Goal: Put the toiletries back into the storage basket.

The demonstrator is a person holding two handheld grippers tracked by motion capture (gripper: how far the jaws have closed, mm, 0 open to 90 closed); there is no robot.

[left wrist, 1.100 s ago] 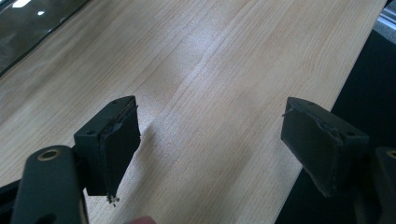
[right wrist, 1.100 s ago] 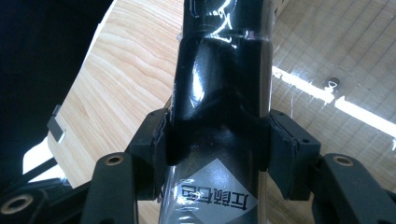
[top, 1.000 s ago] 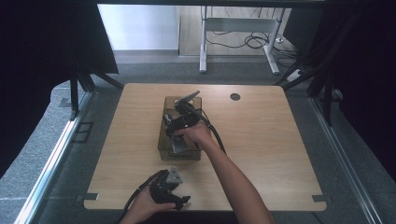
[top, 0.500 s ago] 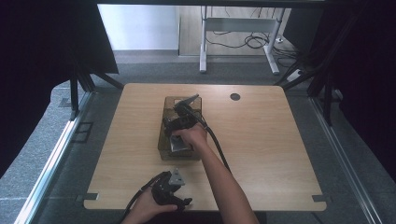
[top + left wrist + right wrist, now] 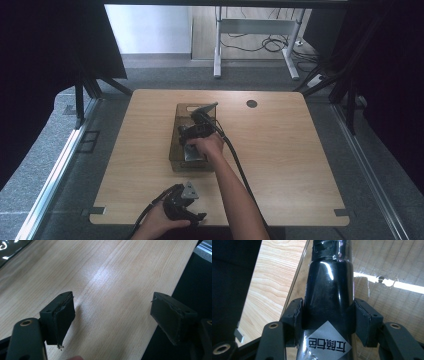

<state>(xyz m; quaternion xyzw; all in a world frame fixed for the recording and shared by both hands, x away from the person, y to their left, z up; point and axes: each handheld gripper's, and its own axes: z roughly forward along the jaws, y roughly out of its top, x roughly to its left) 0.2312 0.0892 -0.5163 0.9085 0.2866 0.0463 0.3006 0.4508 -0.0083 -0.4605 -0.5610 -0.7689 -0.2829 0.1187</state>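
Right gripper [image 5: 328, 315] slightly farther up the wooden table [image 5: 300, 165], jaws pinching a black bottle [image 5: 329, 290]; left gripper [image 5: 112, 315] spread.

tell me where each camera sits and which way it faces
High view: fixed above the person's side, looking forward and down on the wooden table; both forearms enter from the bottom, left gripper near the table's front edge, right gripper over the clear bin.
Left gripper view: rides the left gripper, looking down on bare tabletop between its open jaws.
Right gripper view: rides the right gripper, looking along the black bottle clamped between its jaws.
Shared: the high and right gripper views both show the bin.
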